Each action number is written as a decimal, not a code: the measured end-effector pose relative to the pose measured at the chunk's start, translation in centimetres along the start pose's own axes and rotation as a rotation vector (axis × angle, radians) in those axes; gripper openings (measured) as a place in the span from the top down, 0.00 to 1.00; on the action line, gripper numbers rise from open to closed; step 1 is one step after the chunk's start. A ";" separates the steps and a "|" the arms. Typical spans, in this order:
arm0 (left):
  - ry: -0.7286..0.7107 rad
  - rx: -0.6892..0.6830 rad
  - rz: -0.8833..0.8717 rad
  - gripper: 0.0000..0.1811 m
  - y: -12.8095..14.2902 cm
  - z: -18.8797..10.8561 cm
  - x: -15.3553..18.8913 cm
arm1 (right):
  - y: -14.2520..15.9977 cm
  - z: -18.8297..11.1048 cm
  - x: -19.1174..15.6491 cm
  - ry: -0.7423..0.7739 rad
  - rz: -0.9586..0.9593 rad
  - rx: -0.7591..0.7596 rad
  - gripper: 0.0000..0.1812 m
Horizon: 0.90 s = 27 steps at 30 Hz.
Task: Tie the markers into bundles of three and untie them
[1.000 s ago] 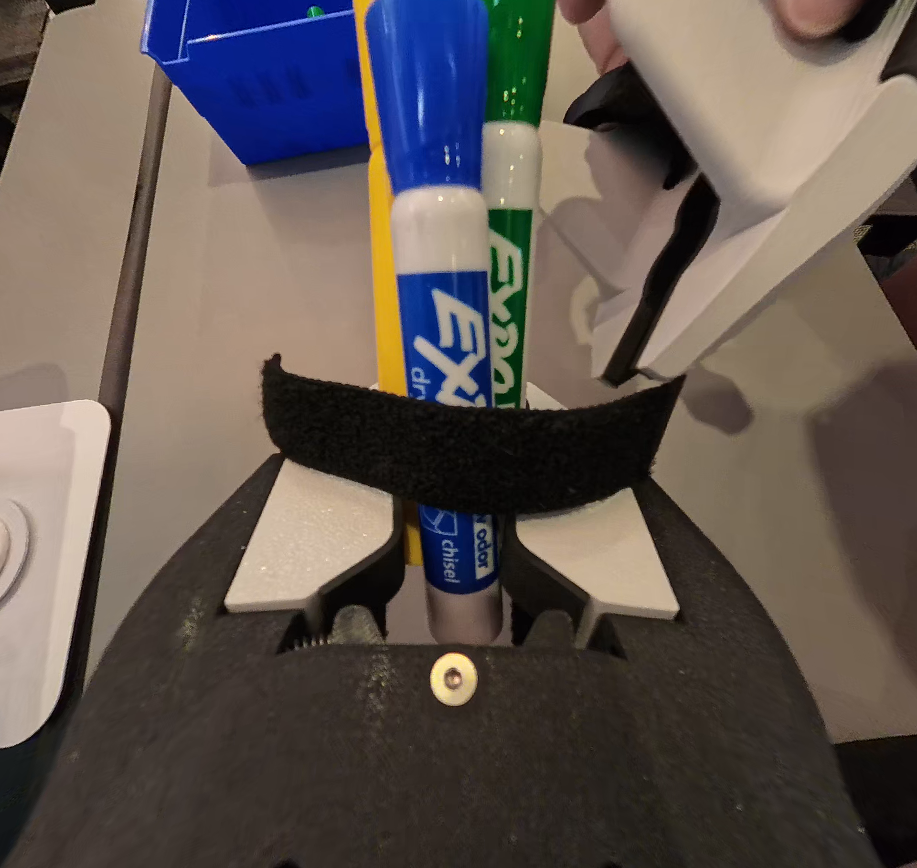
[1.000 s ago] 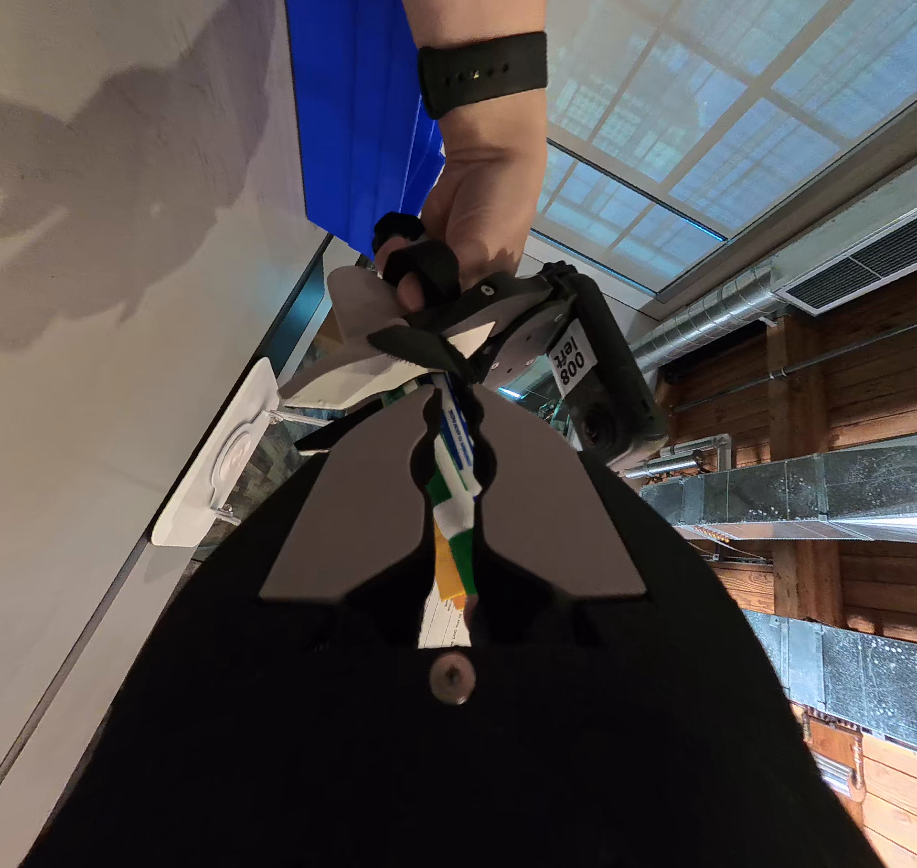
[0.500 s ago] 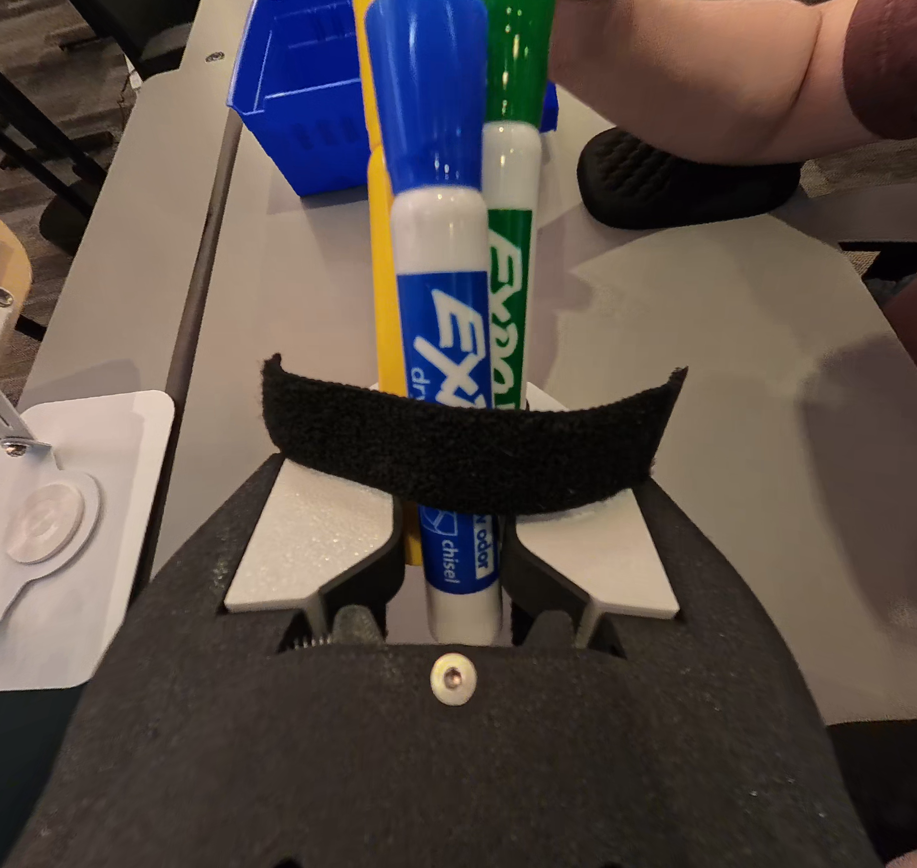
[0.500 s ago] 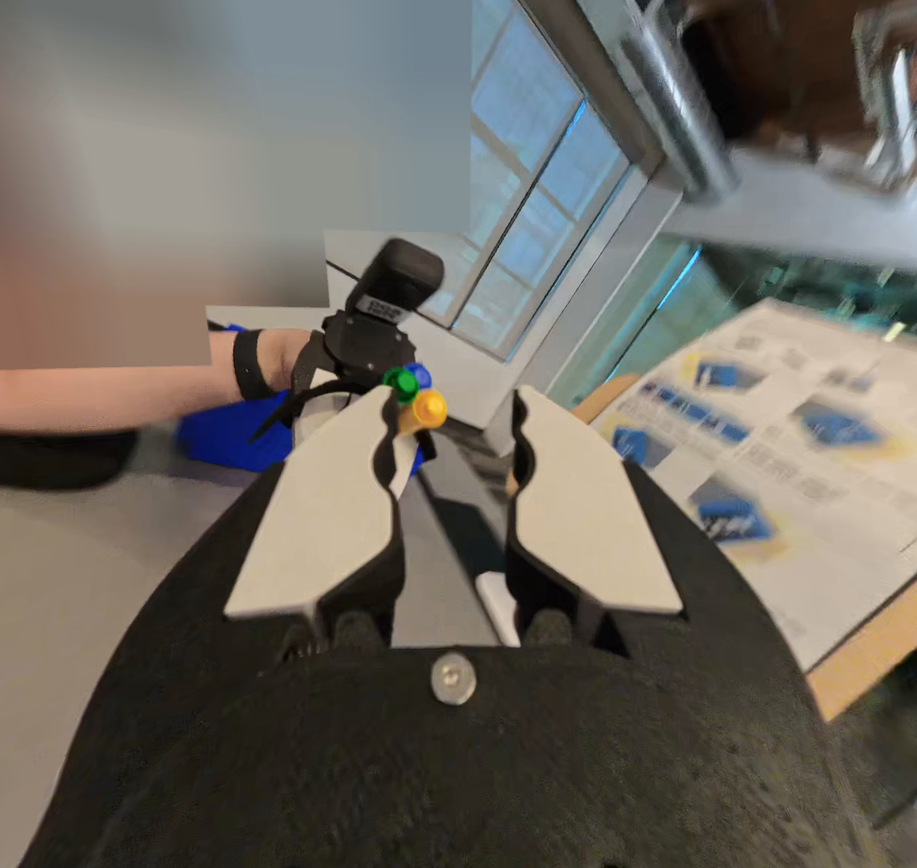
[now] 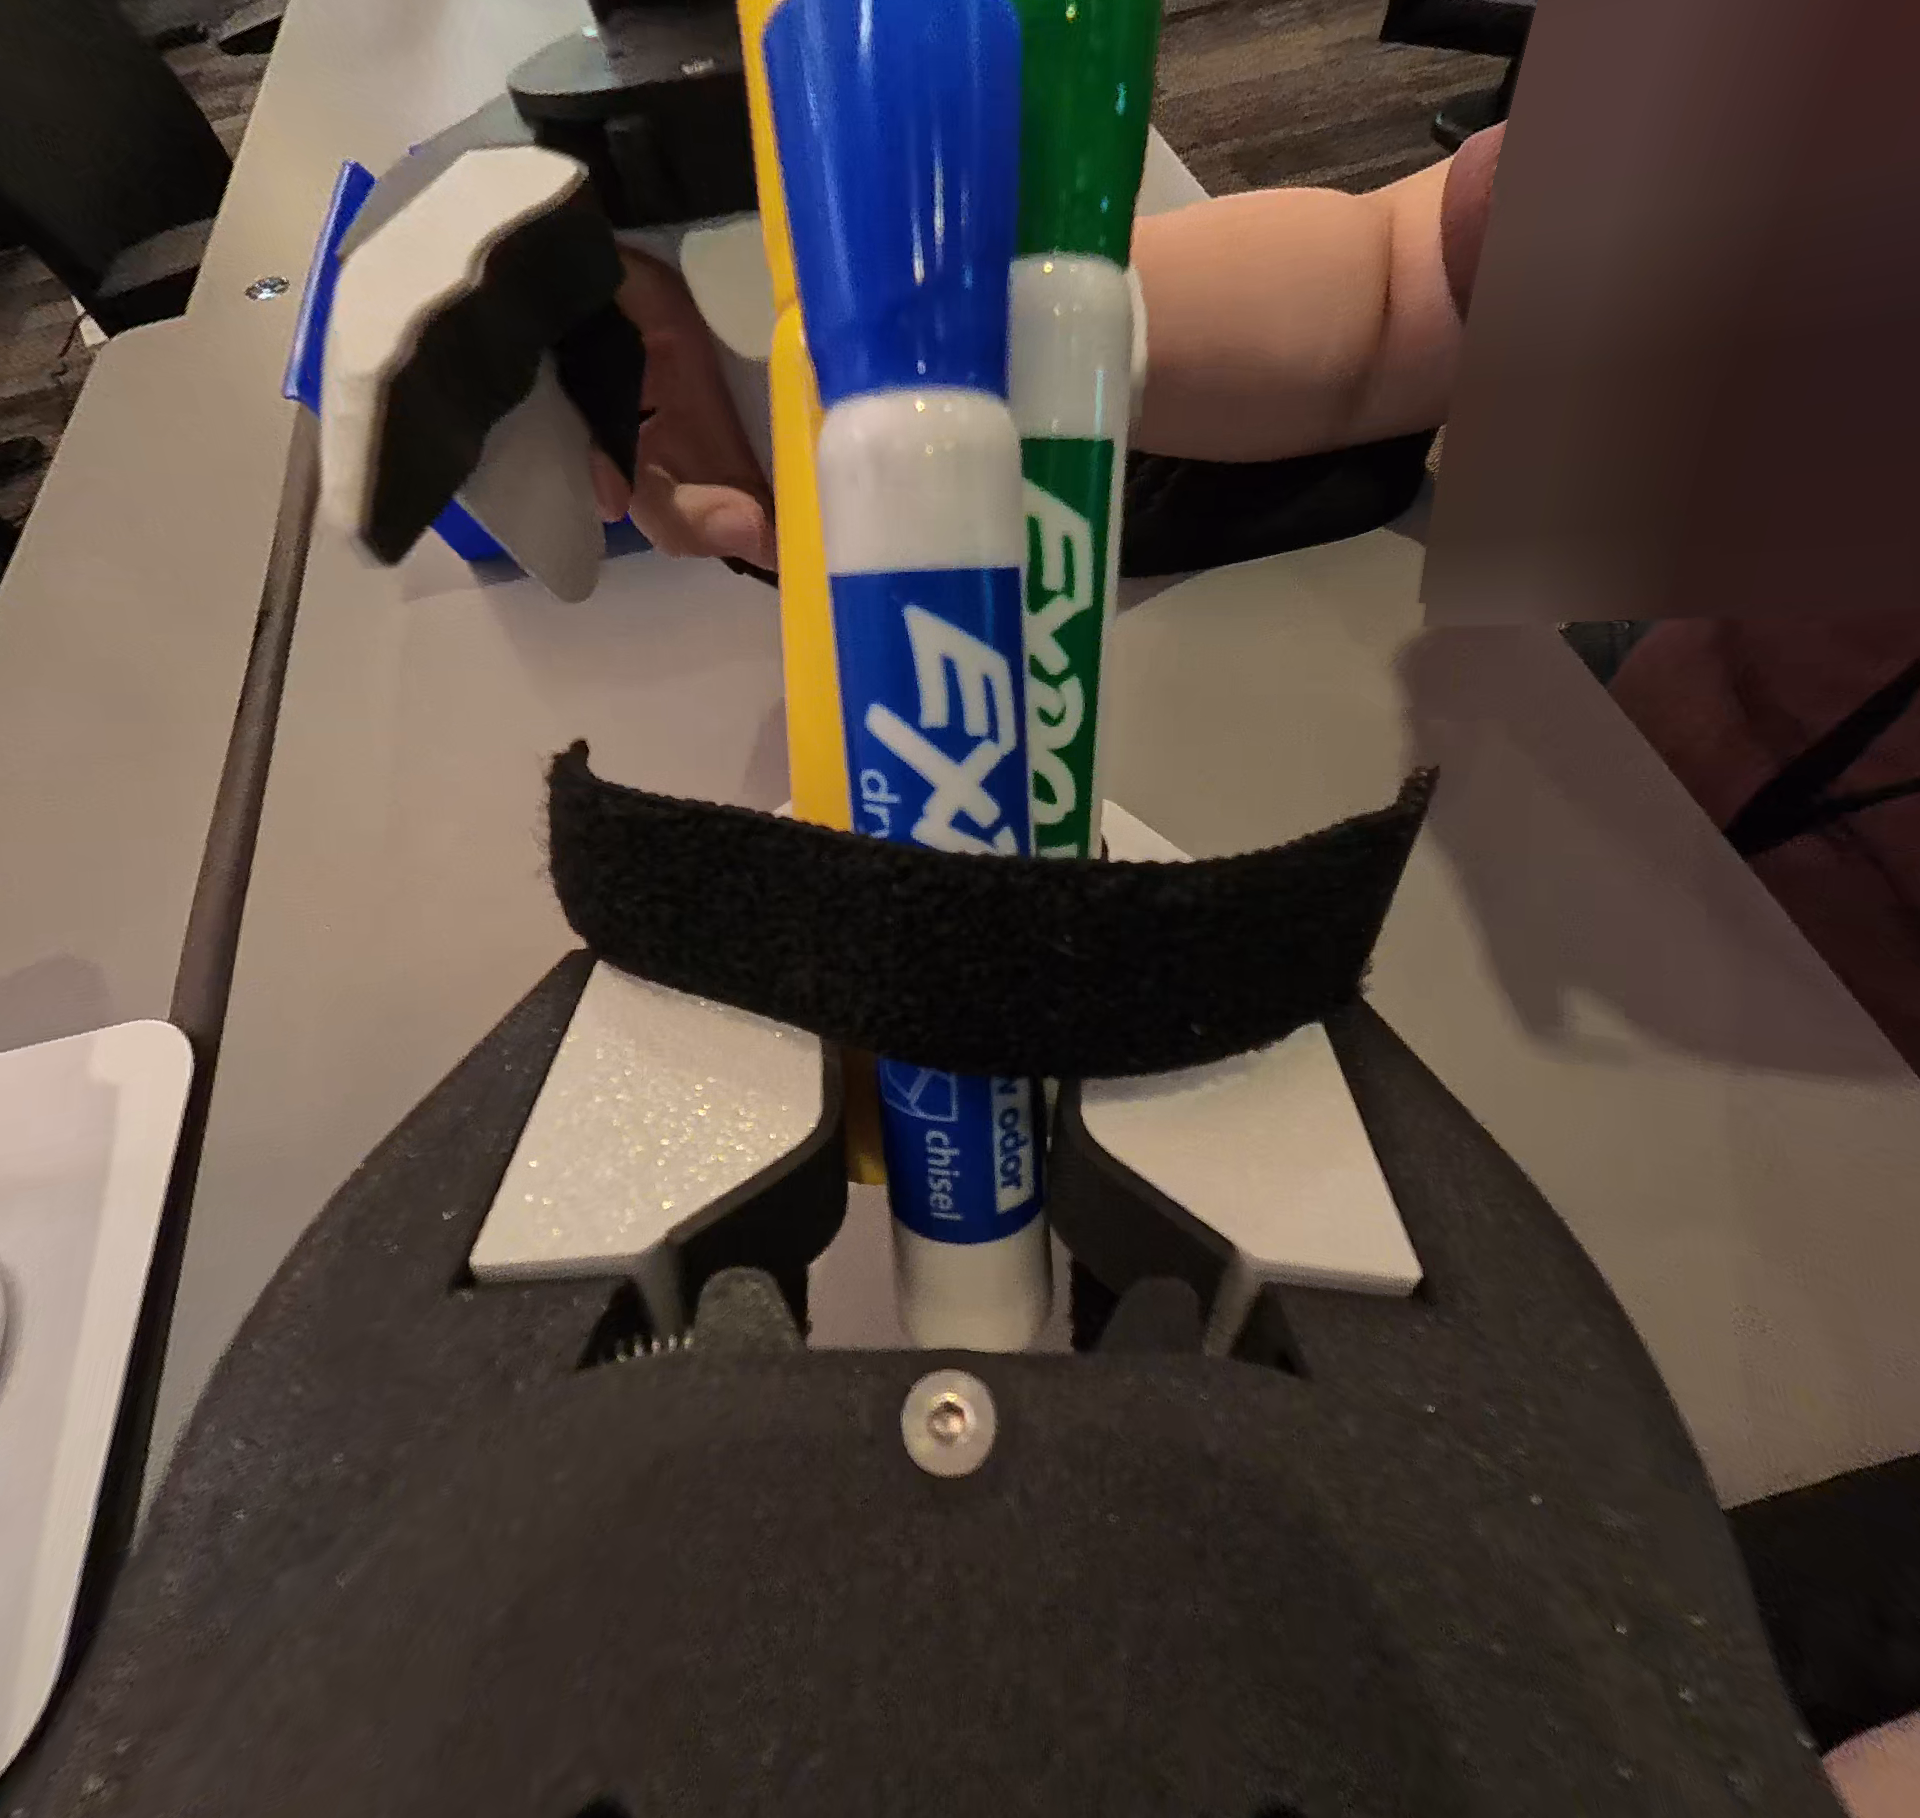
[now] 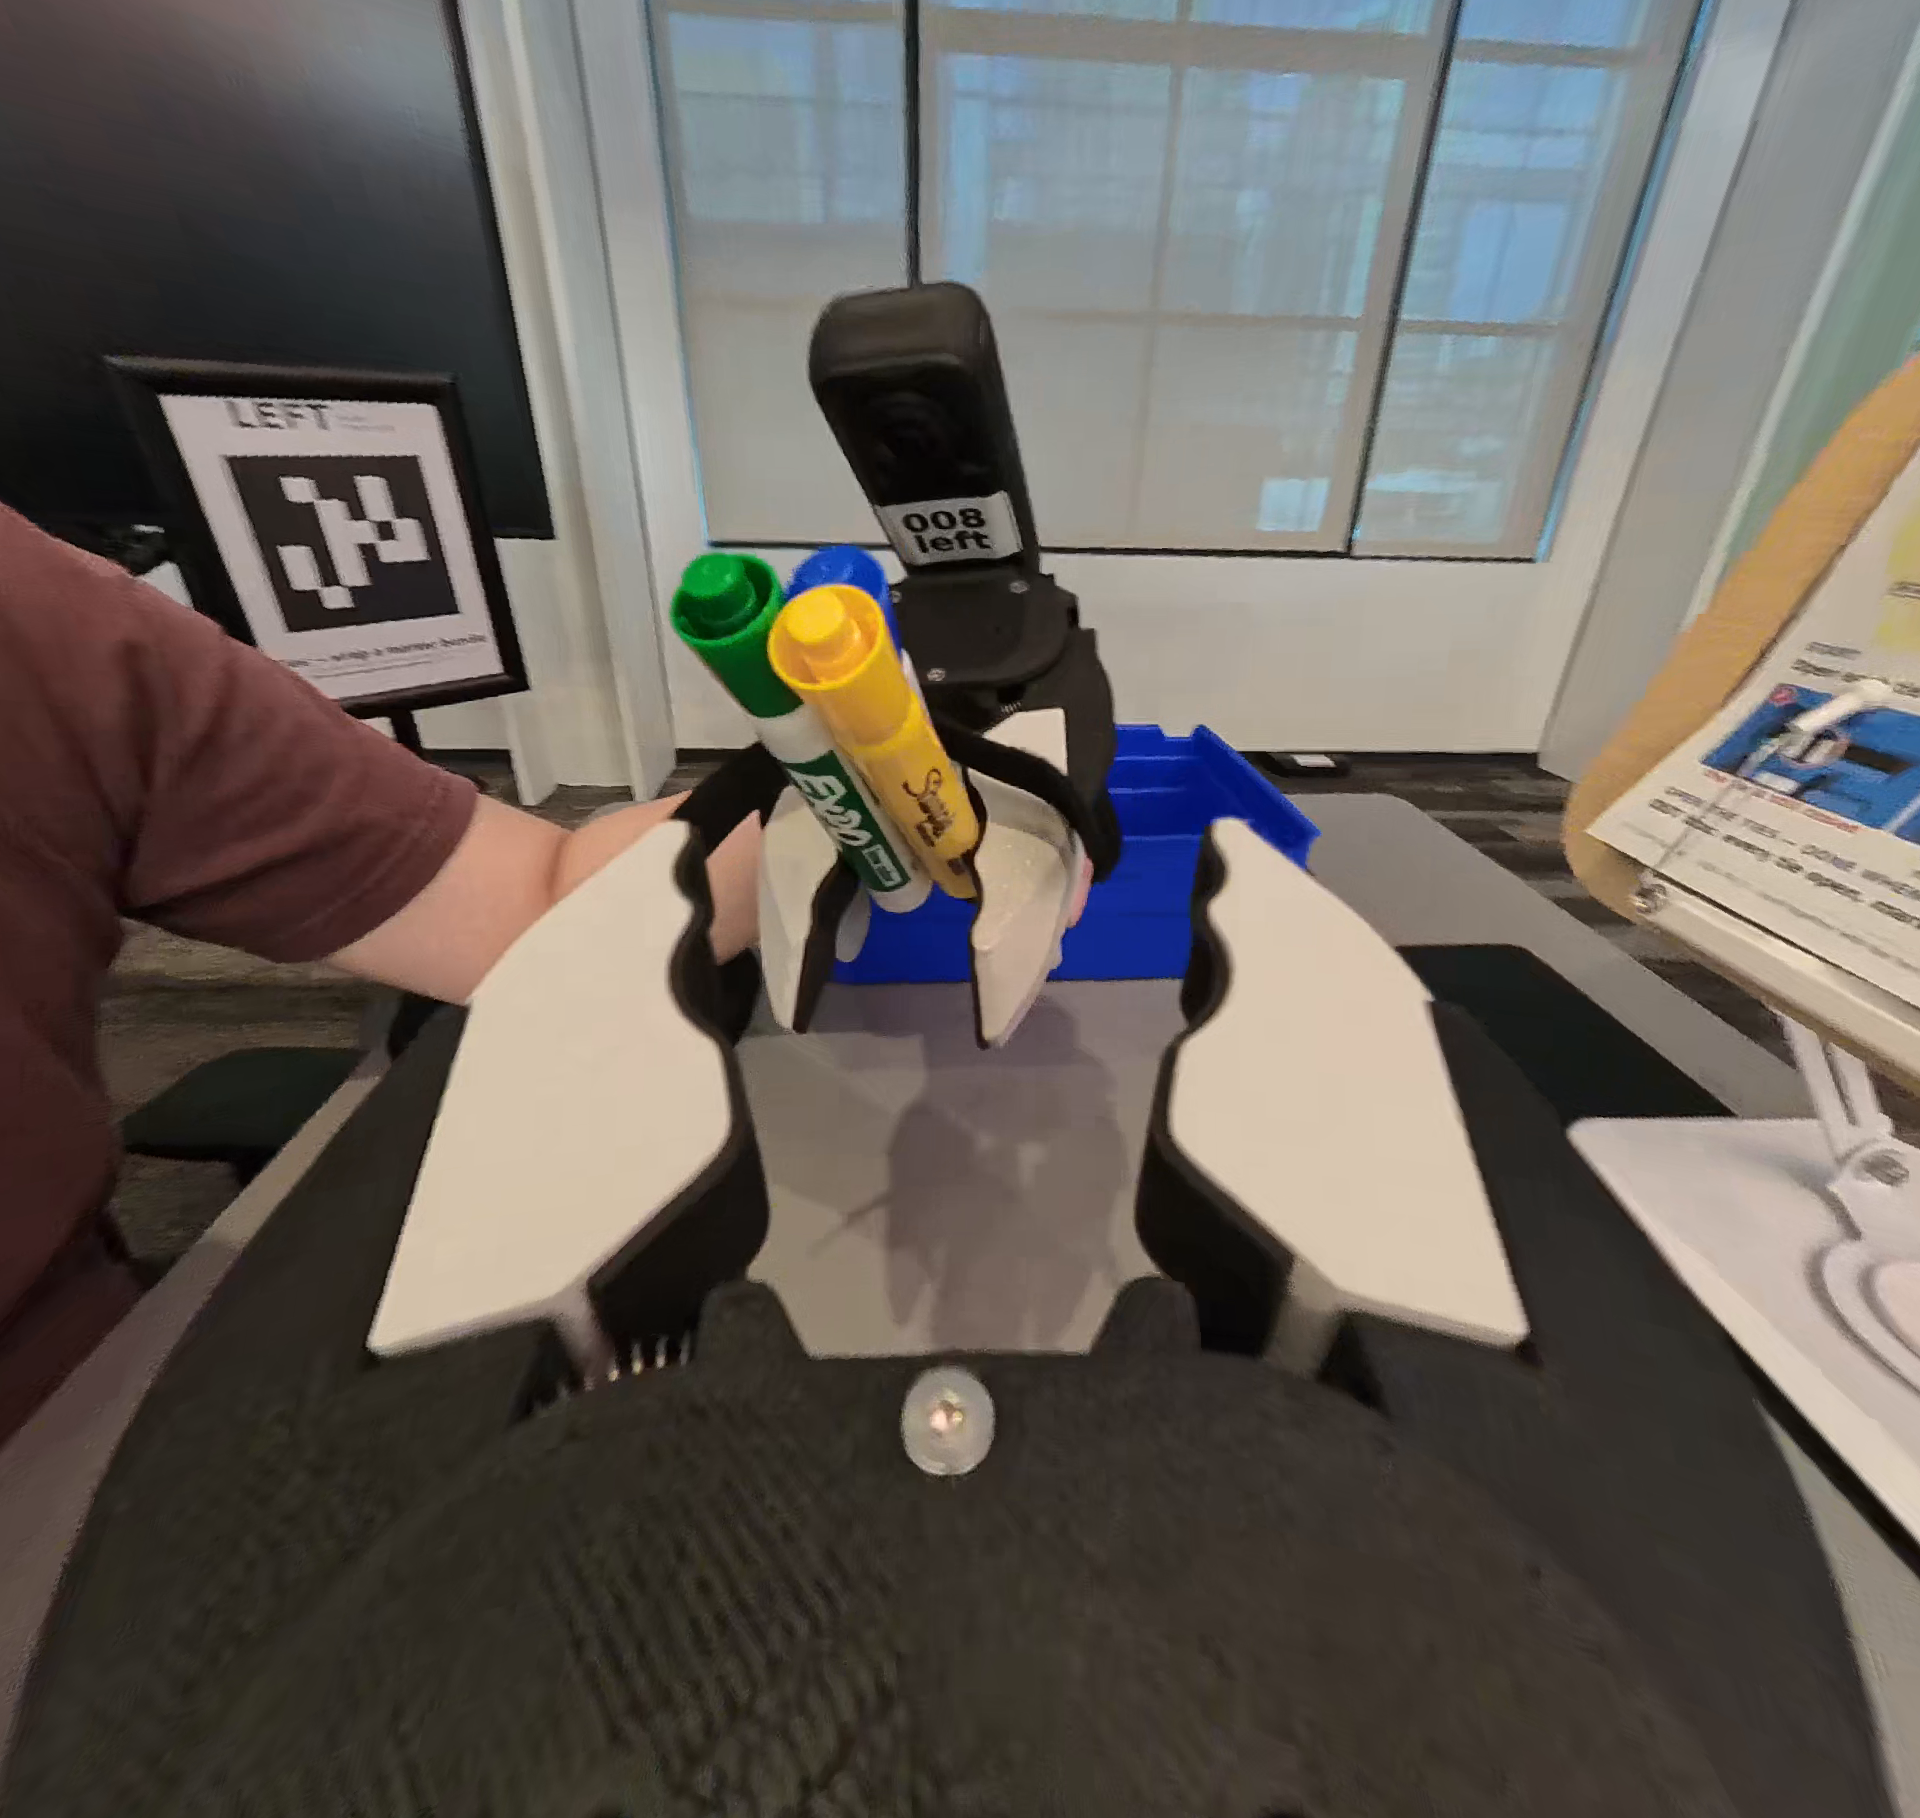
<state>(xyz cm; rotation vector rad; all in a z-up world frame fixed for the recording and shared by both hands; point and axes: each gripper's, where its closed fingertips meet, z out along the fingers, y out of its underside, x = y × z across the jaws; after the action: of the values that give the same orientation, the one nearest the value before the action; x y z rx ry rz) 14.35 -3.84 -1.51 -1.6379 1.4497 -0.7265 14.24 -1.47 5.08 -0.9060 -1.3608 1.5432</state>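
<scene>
While the left hand-held gripper clamps three markers upright, the right hand-held gripper faces it, seemingly empty, spread.

The black strap hides the fingertips of the left gripper and the marker barrels. The yellow marker sits mostly behind the blue marker. The frame's upper edge crops the green marker.

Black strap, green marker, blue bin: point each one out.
Black strap (image 5: 987,947), left wrist view, middle of the band.
Green marker (image 6: 727,625), right wrist view, on its cap.
Blue bin (image 6: 1164,875), right wrist view, front wall.
</scene>
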 end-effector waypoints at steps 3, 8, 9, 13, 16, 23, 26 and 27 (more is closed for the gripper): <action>-0.004 -0.019 -0.003 0.77 0.4 0.2 -0.1 | 0.8 -0.9 0.2 -0.033 -0.003 -0.044 0.60; 0.007 -0.035 -0.013 0.77 0.7 0.6 0.0 | 1.9 -1.4 0.7 -0.101 0.149 -0.010 0.63; 0.012 -0.035 -0.013 0.77 0.7 0.7 0.1 | 1.6 -1.7 0.7 -0.126 0.187 0.022 0.63; 0.008 -0.030 -0.011 0.77 0.5 0.5 0.1 | 2.6 -2.2 1.2 -0.118 0.187 -0.015 0.69; 0.004 -0.017 -0.015 0.77 0.4 0.4 0.0 | 2.3 -1.7 1.0 -0.124 0.189 0.019 0.69; 0.012 0.007 0.000 0.77 -0.1 0.8 0.1 | 0.9 0.3 1.3 0.019 0.057 0.144 0.39; 0.030 0.023 0.006 0.77 -0.5 1.1 0.4 | 1.4 2.0 -0.5 -0.045 0.081 0.126 0.33; 0.030 0.022 0.009 0.77 -0.5 1.1 0.4 | 1.7 2.5 -1.2 -0.067 0.089 0.107 0.33</action>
<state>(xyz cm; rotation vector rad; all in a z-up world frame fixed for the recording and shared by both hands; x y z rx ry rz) 15.65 -4.05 -1.70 -1.6089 1.4645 -0.7618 12.07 -3.52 3.68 -0.8659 -1.2859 1.7110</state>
